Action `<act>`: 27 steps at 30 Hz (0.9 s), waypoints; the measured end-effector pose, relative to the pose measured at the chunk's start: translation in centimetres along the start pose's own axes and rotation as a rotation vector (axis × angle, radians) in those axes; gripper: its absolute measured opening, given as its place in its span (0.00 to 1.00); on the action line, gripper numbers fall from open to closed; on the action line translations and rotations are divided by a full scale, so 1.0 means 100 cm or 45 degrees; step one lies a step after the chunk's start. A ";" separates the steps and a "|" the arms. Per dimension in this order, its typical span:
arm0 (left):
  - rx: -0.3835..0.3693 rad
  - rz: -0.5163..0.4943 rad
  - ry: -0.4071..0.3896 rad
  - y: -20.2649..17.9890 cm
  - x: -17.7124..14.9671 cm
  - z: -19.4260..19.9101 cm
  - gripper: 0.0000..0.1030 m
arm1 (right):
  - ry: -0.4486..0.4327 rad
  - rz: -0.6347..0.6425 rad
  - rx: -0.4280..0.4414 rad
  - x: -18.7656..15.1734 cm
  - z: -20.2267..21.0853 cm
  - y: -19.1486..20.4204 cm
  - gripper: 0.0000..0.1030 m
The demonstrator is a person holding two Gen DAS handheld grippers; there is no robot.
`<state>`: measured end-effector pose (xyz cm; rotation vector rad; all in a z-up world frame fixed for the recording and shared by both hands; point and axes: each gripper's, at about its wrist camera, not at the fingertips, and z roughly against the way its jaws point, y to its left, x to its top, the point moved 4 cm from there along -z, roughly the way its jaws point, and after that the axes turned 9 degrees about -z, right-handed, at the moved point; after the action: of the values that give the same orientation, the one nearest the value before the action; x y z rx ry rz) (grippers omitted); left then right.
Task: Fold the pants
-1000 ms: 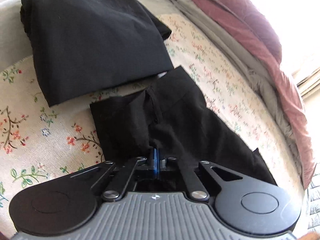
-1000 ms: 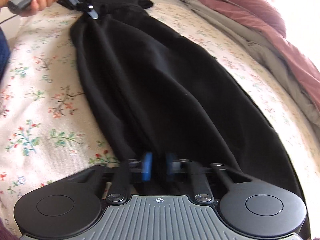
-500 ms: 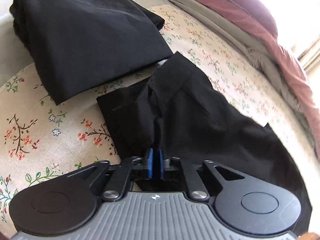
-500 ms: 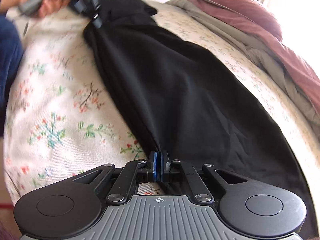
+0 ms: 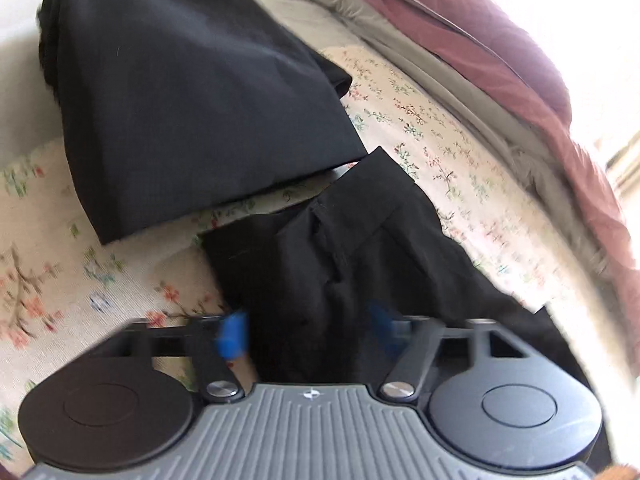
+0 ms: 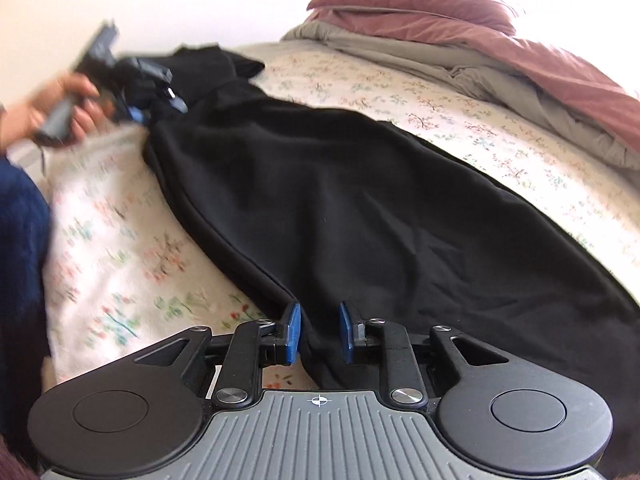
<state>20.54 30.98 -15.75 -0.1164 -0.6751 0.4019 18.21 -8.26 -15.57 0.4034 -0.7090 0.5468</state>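
A: Where are the black pants [image 6: 340,208] now?

B: They lie flat on the flowery bed sheet [image 6: 120,248], stretched out long. The long way runs from the right gripper [image 6: 319,332] up and away to the left gripper [image 6: 156,98], which a hand [image 6: 60,108] holds at the far end.

A: Are the jaws pinching the cloth?

B: No. Both are opening. The right gripper's blue pads [image 6: 294,332] stand a little apart, with the thin end of the pants between them, and they do not seem to press on it. In the left wrist view the left gripper [image 5: 308,332] has its pads wider apart, with the bunched waist end between them. That view is blurry, but the cloth looks let go.

A: What else is on the bed?

B: A folded black garment [image 5: 192,108] lies just past the waist end, and a pink and grey blanket [image 6: 500,52] is bunched along the far side.

A: So what matters next?

B: Each gripper sits at one end of the long shape. To fold the pants in half, one end likely has to go over to the other end, along that long line
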 end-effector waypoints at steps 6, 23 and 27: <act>-0.013 -0.098 0.024 0.009 -0.010 0.024 0.38 | -0.129 -0.166 0.130 0.019 0.027 -0.024 0.38; -0.111 -0.266 -0.113 0.002 0.021 0.060 0.74 | 0.056 -0.181 0.081 0.204 -0.176 -0.071 0.37; -0.114 -0.353 -0.091 -0.015 0.048 0.032 0.79 | 0.163 -0.137 0.138 0.196 -0.206 -0.074 0.37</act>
<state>22.41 31.42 -10.13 -0.0915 -0.7683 0.1098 45.22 3.05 -17.29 0.5003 -0.5331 0.5061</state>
